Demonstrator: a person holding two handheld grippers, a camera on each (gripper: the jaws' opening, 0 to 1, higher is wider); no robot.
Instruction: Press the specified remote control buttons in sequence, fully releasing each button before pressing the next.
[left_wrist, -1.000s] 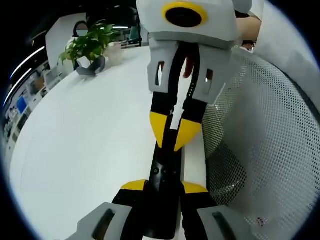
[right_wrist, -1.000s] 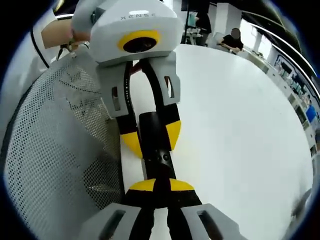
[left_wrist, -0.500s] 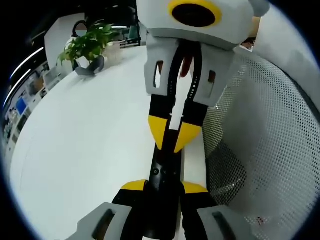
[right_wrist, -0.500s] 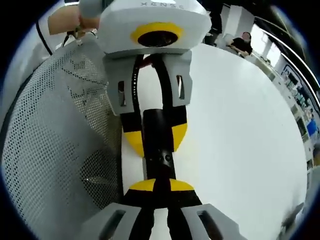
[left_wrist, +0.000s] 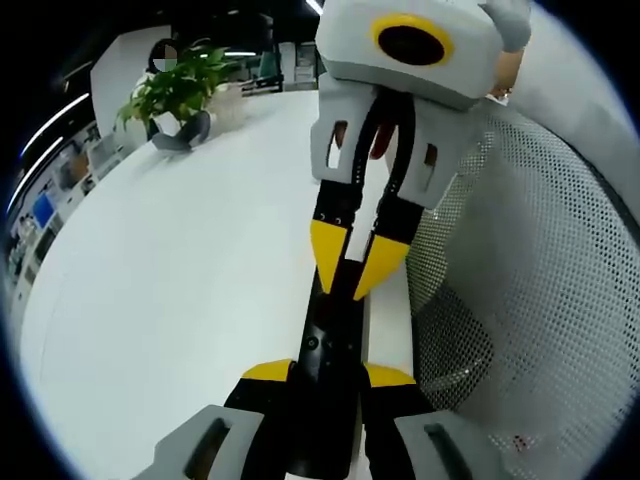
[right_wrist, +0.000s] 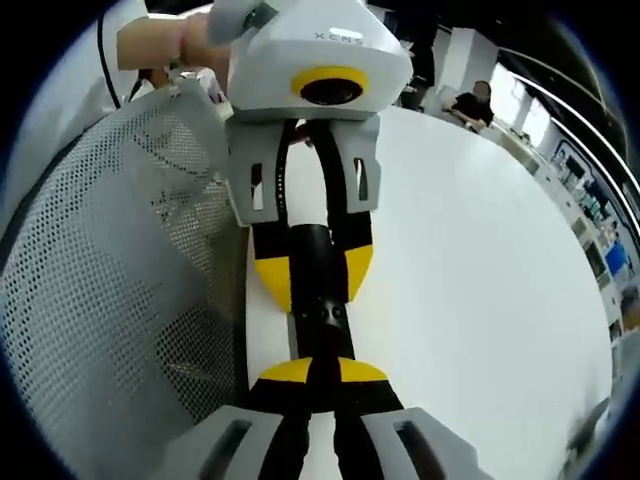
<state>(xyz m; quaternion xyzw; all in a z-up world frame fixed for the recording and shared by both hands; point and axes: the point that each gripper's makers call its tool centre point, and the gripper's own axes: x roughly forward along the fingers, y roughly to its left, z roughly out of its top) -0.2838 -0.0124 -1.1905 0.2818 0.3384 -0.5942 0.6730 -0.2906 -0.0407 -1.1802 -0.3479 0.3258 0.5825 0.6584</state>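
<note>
Remote control (left_wrist: 330, 350), long and black, lies on the white worktop (left_wrist: 180, 270), right at its edge. In the left gripper view, the left gripper (left_wrist: 327, 373) has its yellow-tipped jaws closed on the near end of the remote. The jaws sit on both sides of it and hold it tight. The right gripper (left_wrist: 358, 262) comes in from the top of this view. Its yellow jaw tips are pulled close together and point down at the far part of the remote. I cannot tell if the tips touch a button.

In the right gripper view, the remote control (right_wrist: 322, 325) runs up the middle. The right gripper (right_wrist: 314, 371) is at the bottom with its jaws almost shut, tips together over the remote. The left gripper (right_wrist: 312, 275) is across from it, with its yellow tips on each side of the black remote.

A white mesh chair back (left_wrist: 530, 290) stands just beside the worktop edge, near the remote. A green plant (left_wrist: 180, 90) in a pot sits far away on the worktop. A hand (right_wrist: 165, 45) holds the top of the left gripper.
</note>
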